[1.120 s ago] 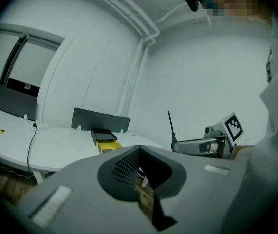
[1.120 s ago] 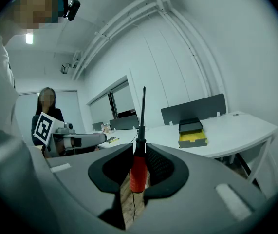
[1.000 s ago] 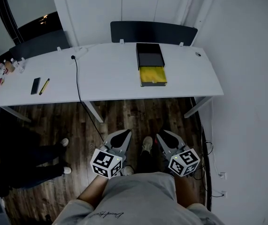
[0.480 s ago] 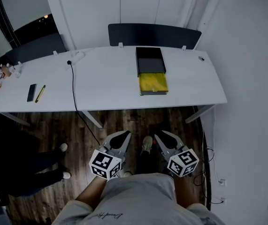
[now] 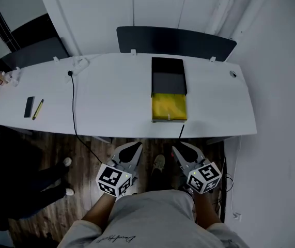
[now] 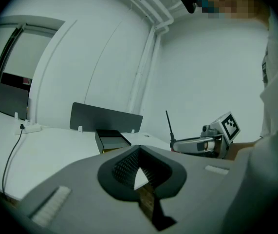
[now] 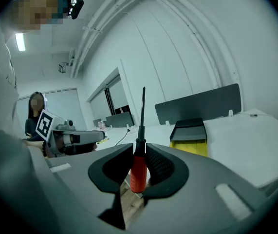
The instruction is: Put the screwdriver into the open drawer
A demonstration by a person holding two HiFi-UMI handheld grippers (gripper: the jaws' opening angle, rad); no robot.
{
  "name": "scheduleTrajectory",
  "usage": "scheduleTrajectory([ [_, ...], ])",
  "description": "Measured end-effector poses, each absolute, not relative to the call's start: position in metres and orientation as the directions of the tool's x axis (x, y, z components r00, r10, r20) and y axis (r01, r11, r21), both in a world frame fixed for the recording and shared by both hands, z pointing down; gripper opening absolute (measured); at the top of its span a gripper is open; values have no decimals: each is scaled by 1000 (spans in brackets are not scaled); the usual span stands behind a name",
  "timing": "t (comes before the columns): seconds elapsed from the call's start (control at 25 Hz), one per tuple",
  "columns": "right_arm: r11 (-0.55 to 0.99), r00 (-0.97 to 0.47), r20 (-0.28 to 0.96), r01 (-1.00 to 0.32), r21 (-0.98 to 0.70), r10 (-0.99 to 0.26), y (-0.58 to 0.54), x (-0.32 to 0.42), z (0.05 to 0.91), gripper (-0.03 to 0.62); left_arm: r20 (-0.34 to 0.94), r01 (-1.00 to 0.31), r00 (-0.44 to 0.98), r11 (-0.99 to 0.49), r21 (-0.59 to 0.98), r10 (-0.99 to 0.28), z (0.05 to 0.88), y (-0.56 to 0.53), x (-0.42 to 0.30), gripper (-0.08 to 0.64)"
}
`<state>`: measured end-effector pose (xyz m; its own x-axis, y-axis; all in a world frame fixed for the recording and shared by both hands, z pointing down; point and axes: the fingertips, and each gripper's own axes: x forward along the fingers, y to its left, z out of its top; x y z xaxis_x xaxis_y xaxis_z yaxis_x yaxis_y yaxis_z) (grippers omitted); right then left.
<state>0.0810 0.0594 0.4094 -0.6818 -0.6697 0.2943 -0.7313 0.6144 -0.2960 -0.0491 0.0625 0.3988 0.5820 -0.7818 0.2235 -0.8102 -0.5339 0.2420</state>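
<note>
Ahead, on the white surface (image 5: 111,102), we see a black drawer unit (image 5: 168,72) with its drawer (image 5: 169,107) pulled out toward us. The open drawer shows a yellow inside, and that yellow is all we can make out in it. A black cable (image 5: 74,112) runs across the surface to the left of it. Far off at the left end lie a dark phone (image 5: 29,106) and a yellow pen (image 5: 37,109).

The screwdriver (image 7: 138,167) is not in the drawer. It stands between the jaws of the right claw (image 7: 139,147), which close on its red handle from both sides, while its dark shaft sticks out past the jaw tips. In the head view the right claw (image 5: 177,148) hangs over the wooden floor (image 5: 49,154), near the surface's front edge. The thin shaft of the screwdriver (image 5: 181,134) reaches up to that edge just below the drawer's front, so the drawer lies straight ahead of the claw and apart from it.

The left claw (image 6: 139,149) has its jaw tips together with nothing between the pads. It sits beside the right one, low in the head view (image 5: 137,144).
</note>
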Motion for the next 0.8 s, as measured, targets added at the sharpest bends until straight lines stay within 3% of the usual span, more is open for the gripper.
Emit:
scheduleTrajectory([
  [0.8,721,-774,300,-630,-288,-557,-100,116,403,98,221,-869,483,-434,238,-847,387,-92,-2,0],
])
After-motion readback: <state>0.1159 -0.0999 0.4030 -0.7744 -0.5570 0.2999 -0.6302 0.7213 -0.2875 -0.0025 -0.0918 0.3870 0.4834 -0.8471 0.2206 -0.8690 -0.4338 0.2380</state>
